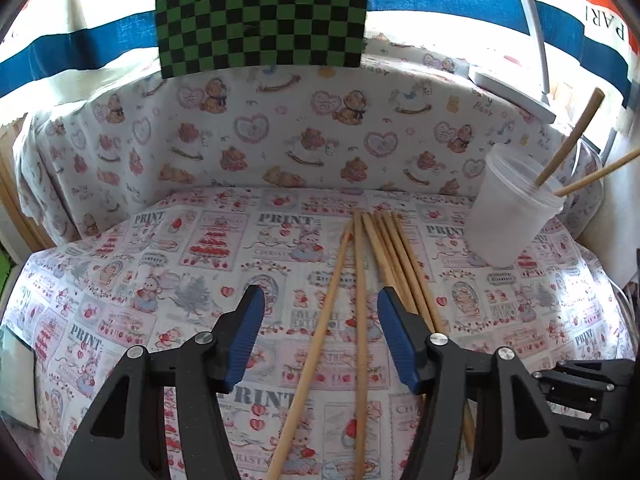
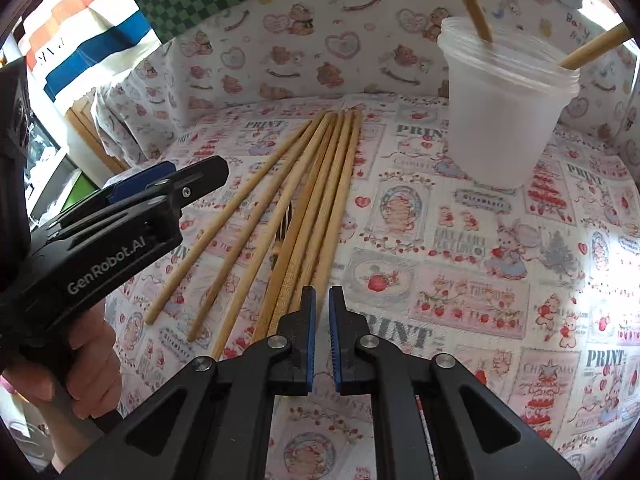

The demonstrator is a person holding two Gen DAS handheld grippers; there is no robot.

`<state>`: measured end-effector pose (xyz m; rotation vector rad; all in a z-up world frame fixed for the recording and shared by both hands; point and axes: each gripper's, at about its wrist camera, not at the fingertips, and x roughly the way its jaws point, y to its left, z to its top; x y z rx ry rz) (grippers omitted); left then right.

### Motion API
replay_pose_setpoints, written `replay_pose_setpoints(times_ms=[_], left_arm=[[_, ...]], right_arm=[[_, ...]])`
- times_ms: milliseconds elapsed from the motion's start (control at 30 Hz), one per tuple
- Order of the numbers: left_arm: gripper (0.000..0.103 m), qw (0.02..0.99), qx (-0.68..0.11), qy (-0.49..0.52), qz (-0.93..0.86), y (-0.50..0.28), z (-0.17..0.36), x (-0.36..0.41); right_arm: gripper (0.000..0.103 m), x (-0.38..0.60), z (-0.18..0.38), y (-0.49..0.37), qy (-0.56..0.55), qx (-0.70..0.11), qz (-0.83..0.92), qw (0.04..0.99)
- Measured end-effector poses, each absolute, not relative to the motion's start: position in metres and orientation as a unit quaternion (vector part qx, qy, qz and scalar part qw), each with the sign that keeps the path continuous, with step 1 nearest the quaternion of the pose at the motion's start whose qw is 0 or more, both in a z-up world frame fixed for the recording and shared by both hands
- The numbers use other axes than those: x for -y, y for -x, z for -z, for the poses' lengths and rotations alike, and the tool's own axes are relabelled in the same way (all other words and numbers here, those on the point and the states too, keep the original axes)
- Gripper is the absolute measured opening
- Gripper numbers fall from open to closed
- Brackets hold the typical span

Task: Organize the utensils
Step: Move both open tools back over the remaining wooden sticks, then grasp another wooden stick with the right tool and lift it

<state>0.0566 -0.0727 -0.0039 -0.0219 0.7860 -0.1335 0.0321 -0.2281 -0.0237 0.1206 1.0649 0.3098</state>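
Two chopsticks [image 2: 468, 0] already stand tilted in the translucent plastic cup [image 2: 500, 108] at the upper right of both views; the remainder, a fan of pale wooden chopsticks [image 2: 320, 200], lies flat on the patterned table [image 2: 460, 280], tips converging toward the frame centre. A decorated piece lies among them, its kind unclear. The left tool [image 1: 320, 332] hangs wide open with two sticks between its fingers, touching neither. The right tool [image 2: 320, 332] is nearly closed on nothing, near the thick ends of the bundle. Judged step: picking the next stick for the cup. The next move calls for centring one stick, closing, lifting, and tilting it upright over the rim; the neighbouring sticks lie close and may roll.
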Motion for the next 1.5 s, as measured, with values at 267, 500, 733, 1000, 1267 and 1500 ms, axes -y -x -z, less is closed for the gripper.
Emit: replay_pose_setpoints(times_ms=[267, 500, 733, 1000, 1267, 1500], left_arm=[[0.068, 0.941, -0.337, -0.003, 0.024, -0.050, -0.008, 0.063], [0.071, 0.949, -0.312, -0.028, -0.007, -0.048, -0.011, 0.065], [0.073, 0.937, -0.348, 0.040, -0.007, -0.062, -0.004, 0.043], [0.073, 0.923, -0.381, 0.051, -0.005, -0.075, 0.012, 0.038], [0.049, 0.911, -0.402, 0.082, 0.043, -0.077, 0.018, 0.037], [0.038, 0.913, -0.398, 0.071, 0.054, -0.077, 0.019, 0.041]], right_arm=[[0.009, 0.219, 0.031, -0.035, -0.047, -0.513, -0.158, 0.842], [0.011, 0.201, 0.027, -0.021, 0.030, -0.492, -0.121, 0.862], [0.011, 0.204, 0.026, -0.020, 0.028, -0.502, -0.116, 0.857], [0.008, 0.213, 0.015, -0.020, 0.028, -0.473, -0.079, 0.877], [0.008, 0.244, -0.031, 0.003, -0.028, -0.328, -0.037, 0.944], [0.008, 0.268, -0.061, 0.020, -0.088, -0.249, -0.025, 0.964]])
